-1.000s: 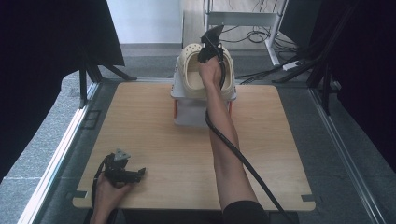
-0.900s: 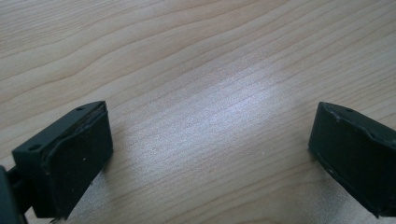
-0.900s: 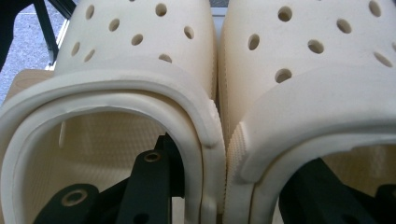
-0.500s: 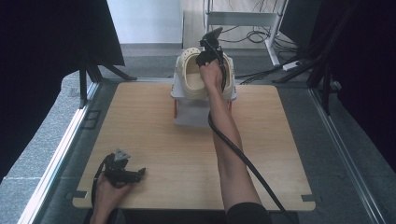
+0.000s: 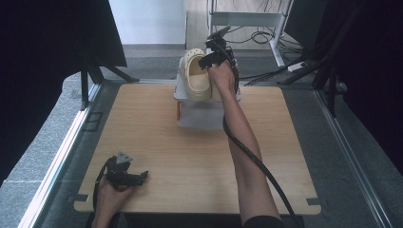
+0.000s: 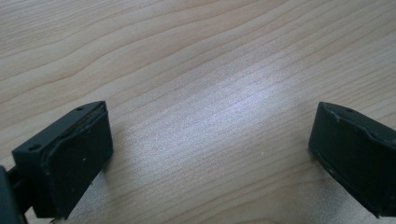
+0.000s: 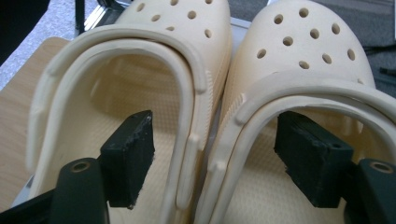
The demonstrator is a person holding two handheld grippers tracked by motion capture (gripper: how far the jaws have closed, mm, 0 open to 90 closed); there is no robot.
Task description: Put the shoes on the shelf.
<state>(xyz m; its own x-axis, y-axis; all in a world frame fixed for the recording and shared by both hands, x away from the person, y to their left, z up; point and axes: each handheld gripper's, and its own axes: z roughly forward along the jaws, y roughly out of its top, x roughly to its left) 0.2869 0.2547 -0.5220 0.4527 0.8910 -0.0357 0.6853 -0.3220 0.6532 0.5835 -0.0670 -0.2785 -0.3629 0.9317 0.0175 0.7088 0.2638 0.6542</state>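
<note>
Two cream clogs stand side by side on a white box (image 5: 199,114) at the table's far edge. In the right gripper view the left clog (image 7: 140,84) and the right clog (image 7: 308,51) touch along their inner walls. My right gripper (image 7: 215,158) straddles those two walls, one jaw inside each clog. Its jaws have just been opening, and the pads (image 7: 128,158) stand clear of the walls. In the high view my right gripper (image 5: 211,59) reaches down onto the clogs (image 5: 196,76). My left gripper (image 5: 142,176) rests open on the near left of the table, nothing between its jaws (image 6: 210,149).
The light wooden table (image 5: 142,123) has grey floor around it and black curtains at both sides. A metal stand with cables (image 5: 247,21) is behind the box. The right gripper's black cable (image 5: 247,152) trails along the forearm to the near edge.
The right hand has shifted slightly at the clogs. The left hand and its gripper have stayed where they were.
</note>
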